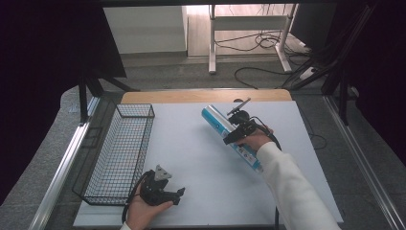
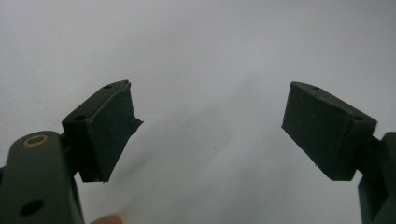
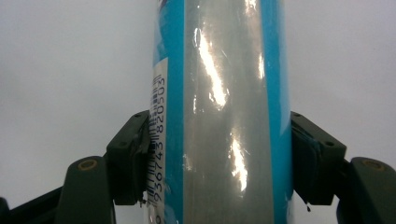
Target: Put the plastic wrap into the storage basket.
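Note:
A long blue and clear tube with a barcode label is held slantwise over the middle right of the white table. My right gripper is shut on the tube around its middle. In the right gripper view both pads press the tube from either side. My left gripper rests near the table's front left in a hand. Its jaws stand open over bare white tabletop, and in the left gripper view its fingertips hold nothing between them.
A black wire basket stands along the table's left side, just beyond the left gripper. A wooden strip runs along the table's far edge. Cables and a desk frame lie on the floor behind.

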Tool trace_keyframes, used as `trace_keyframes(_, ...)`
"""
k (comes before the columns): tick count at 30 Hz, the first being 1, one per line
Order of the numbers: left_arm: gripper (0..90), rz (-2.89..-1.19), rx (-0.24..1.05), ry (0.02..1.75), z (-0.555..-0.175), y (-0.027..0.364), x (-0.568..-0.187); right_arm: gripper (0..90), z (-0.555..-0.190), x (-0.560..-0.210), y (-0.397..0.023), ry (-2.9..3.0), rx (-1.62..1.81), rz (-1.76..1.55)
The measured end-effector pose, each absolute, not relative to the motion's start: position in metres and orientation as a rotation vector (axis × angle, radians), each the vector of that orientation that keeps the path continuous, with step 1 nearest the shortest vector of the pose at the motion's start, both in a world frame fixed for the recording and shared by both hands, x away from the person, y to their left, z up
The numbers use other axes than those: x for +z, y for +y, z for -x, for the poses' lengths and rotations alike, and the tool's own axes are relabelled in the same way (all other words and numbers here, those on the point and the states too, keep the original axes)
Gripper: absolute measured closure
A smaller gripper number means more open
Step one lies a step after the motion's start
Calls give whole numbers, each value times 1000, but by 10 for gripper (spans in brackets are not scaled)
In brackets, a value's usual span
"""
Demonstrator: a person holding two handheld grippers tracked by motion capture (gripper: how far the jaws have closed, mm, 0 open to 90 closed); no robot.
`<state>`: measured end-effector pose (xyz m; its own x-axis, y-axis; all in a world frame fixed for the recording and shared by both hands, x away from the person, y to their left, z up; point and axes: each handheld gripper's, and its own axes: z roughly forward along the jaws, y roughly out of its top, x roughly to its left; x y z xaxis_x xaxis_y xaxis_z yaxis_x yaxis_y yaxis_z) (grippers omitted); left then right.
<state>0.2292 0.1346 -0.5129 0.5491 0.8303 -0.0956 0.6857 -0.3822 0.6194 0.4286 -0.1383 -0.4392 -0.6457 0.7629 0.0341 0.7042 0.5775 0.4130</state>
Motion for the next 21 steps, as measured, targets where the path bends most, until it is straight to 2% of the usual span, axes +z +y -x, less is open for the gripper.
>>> trace_keyframes(21, 191, -2079, 272, 1223, -228, 137, -509, 320, -395, -437, -135, 2718, 656, -1134)
